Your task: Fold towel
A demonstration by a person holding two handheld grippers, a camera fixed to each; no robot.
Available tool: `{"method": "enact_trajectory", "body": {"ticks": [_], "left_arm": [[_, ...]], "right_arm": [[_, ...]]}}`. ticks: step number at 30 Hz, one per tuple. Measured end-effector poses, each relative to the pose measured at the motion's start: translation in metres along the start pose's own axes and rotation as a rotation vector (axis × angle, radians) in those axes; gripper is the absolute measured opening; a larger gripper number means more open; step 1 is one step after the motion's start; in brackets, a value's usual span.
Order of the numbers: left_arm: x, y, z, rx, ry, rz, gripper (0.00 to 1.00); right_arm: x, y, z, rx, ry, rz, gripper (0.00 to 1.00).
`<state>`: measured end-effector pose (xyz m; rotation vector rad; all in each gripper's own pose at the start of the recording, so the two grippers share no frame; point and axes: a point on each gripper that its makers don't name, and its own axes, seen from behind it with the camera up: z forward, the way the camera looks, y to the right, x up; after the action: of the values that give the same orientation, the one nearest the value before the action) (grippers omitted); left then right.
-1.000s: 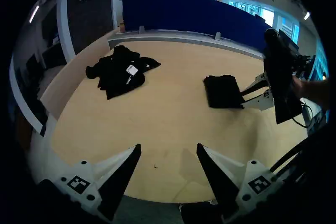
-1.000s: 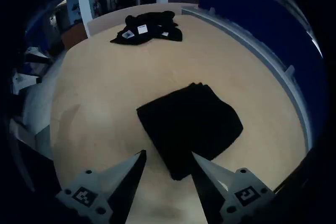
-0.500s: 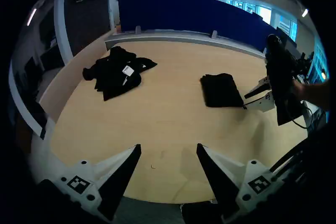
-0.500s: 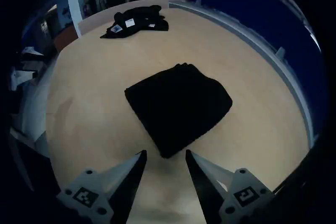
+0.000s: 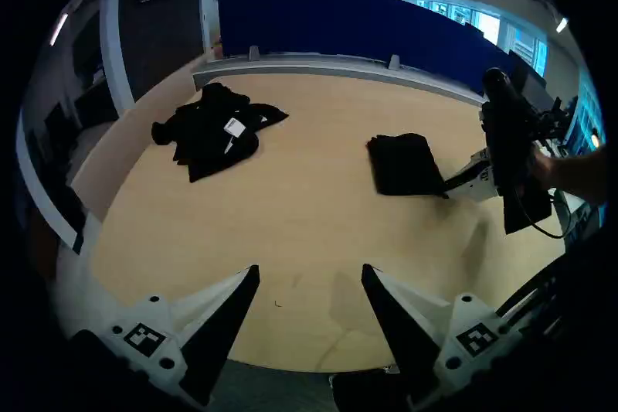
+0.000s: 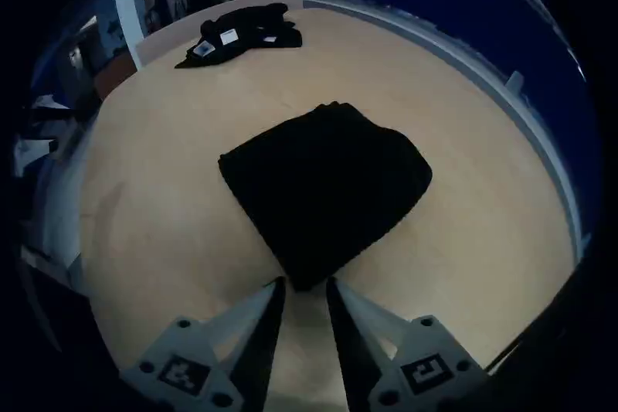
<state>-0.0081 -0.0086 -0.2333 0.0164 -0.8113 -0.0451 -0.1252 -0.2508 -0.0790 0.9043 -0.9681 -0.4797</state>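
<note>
Narrower now, right gripper (image 6: 304,287) flanks towel (image 6: 324,184) corner pointing toward it.

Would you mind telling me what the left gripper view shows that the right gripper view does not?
Left gripper view's own: the open left gripper over bare table, and, farther off, a hand holding the right gripper at the edge of the folded towel. Right gripper view's own: a close look along the right gripper, its fingertips narrowly parted either side of the folded towel at its near corner. Shared: that towel, the crumpled black pile, the blue partition.
</note>
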Motion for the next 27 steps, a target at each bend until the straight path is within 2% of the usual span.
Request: {"method": "enact_trajectory", "body": {"ticks": [6,15,20,27], "left_arm": [[0.001,0.002,0.001,-0.002,0.000,0.003,0.98],[0.003,0.007,-0.001,-0.007,0.001,0.012,0.98],[0.012,0.012,0.001,-0.020,0.012,0.022,0.98],[0.030,0.024,0.008,-0.045,0.042,0.041,0.98]], "right_arm": [[-0.003,0.000,0.003,-0.006,-0.006,0.012,0.07],[0.009,0.002,-0.006,-0.011,0.031,0.011,0.03],[0.037,0.008,-0.027,-0.020,0.091,-0.003,0.03],[0.089,0.023,-0.071,-0.038,0.178,-0.024,0.03]]}}
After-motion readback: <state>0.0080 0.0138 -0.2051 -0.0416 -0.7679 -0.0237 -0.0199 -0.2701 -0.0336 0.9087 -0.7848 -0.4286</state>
